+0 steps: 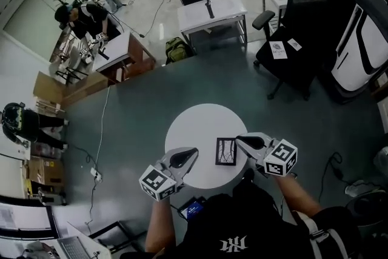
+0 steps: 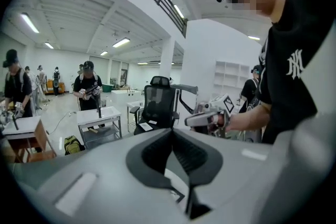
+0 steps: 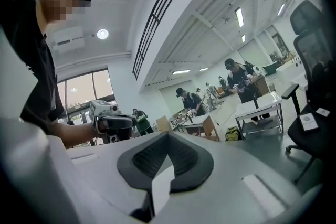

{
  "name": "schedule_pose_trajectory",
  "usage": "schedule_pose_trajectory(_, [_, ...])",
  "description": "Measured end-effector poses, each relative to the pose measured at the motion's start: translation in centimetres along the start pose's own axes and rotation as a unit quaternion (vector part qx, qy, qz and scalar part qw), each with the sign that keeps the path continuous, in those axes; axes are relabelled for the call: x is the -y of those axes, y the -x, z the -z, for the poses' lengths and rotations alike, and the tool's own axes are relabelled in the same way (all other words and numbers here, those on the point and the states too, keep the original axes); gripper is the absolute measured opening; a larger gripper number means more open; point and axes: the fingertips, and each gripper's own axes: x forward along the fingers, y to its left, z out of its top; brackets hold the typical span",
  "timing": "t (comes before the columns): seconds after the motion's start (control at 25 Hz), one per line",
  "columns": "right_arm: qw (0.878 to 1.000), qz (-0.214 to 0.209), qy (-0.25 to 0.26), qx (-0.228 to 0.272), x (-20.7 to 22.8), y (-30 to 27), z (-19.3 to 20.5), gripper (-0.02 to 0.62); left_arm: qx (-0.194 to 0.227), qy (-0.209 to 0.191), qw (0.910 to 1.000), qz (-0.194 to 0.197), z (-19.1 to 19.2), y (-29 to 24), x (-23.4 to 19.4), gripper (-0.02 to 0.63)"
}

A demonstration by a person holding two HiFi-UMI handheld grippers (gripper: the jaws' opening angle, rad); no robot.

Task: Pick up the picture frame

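While its jaws are pressing tight together on nothing, the left gripper [image 1: 183, 158] is hovering over the lower left edge of the round white table [image 1: 200, 121], low in the frame. The right gripper [image 1: 250, 143], jaws likewise clamped together and empty, is hanging over the table's right edge. Between them the picture frame [image 1: 226, 151] is sitting on the tabletop, just beside each tip. Farther out, a black office chair [image 1: 303, 27] is standing at upper right, and people are working at desks [image 1: 212, 9] along the top.

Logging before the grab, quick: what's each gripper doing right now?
Left gripper: closed, holding nothing.
Right gripper: closed, holding nothing.
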Motion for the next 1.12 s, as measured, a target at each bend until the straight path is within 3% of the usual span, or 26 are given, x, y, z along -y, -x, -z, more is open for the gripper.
schedule_pose_trajectory(0.32, [0.998, 0.032, -0.045, 0.0, 4.1, -3.6, 3.7, 0.023, -0.056, 0.07, 0.996, 0.007, 6.0, -3.5, -6.2, 0.003])
schedule_pose_trajectory(0.6, [0.989, 0.115, -0.093, 0.001, 7.0, -4.5, 9.5, 0.038, -0.093, 0.115, 0.9869, 0.064, 13.3, -6.8, -9.0, 0.041])
schedule_pose_trajectory(0.76, [0.982, 0.152, -0.107, -0.011, 8.6, -4.5, 13.1, 0.087, -0.116, 0.118, 0.9826, 0.085, 16.9, -9.4, -10.3, 0.041])
schedule_pose_trajectory(0.96, [0.972, 0.192, -0.129, -0.044, 9.9, -4.3, 18.4, 0.107, -0.163, 0.149, 0.968, 0.12, 23.0, -11.8, -9.8, 0.052])
schedule_pose_trajectory(1.12, [0.963, 0.216, -0.145, -0.07, 11.3, -5.2, 22.3, 0.117, -0.186, 0.171, 0.9601, 0.12, 26.9, -12.9, -10.3, 0.055])
